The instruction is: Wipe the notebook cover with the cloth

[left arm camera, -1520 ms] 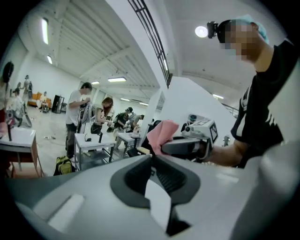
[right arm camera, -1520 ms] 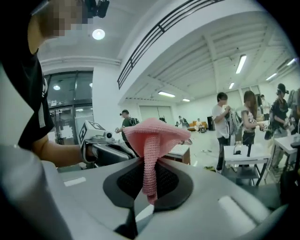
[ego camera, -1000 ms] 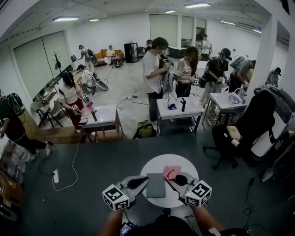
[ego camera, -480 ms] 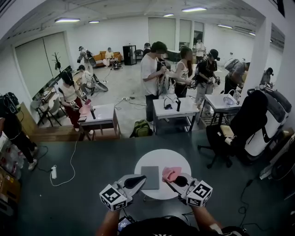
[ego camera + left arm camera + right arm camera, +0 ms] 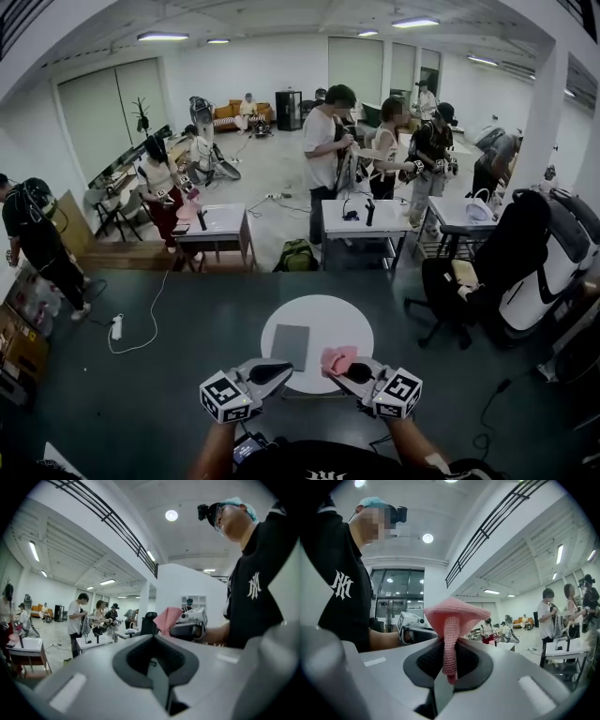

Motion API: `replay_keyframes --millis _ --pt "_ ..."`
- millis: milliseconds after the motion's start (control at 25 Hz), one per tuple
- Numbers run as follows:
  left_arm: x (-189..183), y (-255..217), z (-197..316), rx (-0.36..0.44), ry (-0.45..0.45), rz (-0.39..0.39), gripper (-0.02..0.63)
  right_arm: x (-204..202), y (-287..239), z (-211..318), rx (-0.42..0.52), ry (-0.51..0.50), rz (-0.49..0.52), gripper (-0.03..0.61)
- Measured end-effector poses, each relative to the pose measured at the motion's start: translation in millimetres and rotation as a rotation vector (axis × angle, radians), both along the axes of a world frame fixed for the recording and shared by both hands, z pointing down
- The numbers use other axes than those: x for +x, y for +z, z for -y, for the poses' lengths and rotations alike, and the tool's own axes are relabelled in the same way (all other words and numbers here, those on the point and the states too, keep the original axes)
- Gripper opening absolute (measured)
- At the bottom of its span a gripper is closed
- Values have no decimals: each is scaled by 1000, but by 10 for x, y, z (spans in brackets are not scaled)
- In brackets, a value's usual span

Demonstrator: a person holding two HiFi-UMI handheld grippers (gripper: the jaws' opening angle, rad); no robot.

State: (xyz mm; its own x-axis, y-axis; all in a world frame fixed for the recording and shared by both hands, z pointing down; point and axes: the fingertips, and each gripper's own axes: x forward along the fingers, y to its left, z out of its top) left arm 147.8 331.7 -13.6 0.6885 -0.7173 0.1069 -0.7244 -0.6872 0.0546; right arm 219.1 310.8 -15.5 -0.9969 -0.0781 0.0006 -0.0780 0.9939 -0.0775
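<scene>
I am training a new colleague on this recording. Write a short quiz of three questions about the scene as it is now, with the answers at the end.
1. True or false: the pink knitted cloth lies spread over the flat grey notebook.
2. Which gripper holds the cloth? A. the left gripper B. the right gripper C. neither
3. Fill in the gap: the notebook lies on the round white table, and the left gripper's jaws are ____ with nothing between them.

Key: 1 false, since the notebook is bare and the cloth is pinched in a gripper. 2 B. 3 shut.
</scene>
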Motion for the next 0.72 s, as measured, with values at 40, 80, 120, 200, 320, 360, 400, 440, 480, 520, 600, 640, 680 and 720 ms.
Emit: replay_keyframes --millis 40,80,120,200,320,360,400,440,480,520,600,640,680,720 --pt "126 49 -65 -15 1 4 3 93 24 -74 -2 -14 4 29" --pt "250 88 -126 -24 4 8 3 185 30 -146 8 -26 10 29" --pt "369 128 -180 -30 9 14 3 276 22 -210 22 -34 18 29" --pt "562 210 -265 -44 7 27 3 435 17 -325 33 -46 29 28" --pt "822 280 -368 -54 -24 13 4 701 149 -519 26 -66 26 28" --pt "936 301 -395 -52 -30 -7 4 825 236 -560 20 -70 21 26" --pt "1057 341 -415 -55 -35 -27 3 953 328 -577 7 -69 16 28" --pt "1171 399 -435 -65 -41 -39 3 1070 404 -582 -15 -64 12 26" --pt "1274 462 -469 -81 -45 -37 3 1170 451 -593 -42 -57 9 28" --pt "1365 512 -524 -97 -45 -26 3 1254 473 -627 -66 -54 10 28" --pt "1508 540 -666 -117 -24 3 3 1388 479 -743 -93 -67 15 28" --pt "1559 527 -718 -120 -13 12 5 1441 483 -787 -98 -76 13 28" --pt "1600 506 -751 -122 -8 19 3 1487 492 -809 -100 -82 9 28" --pt "1633 478 -774 -121 -9 26 4 1526 497 -817 -100 -85 6 28"
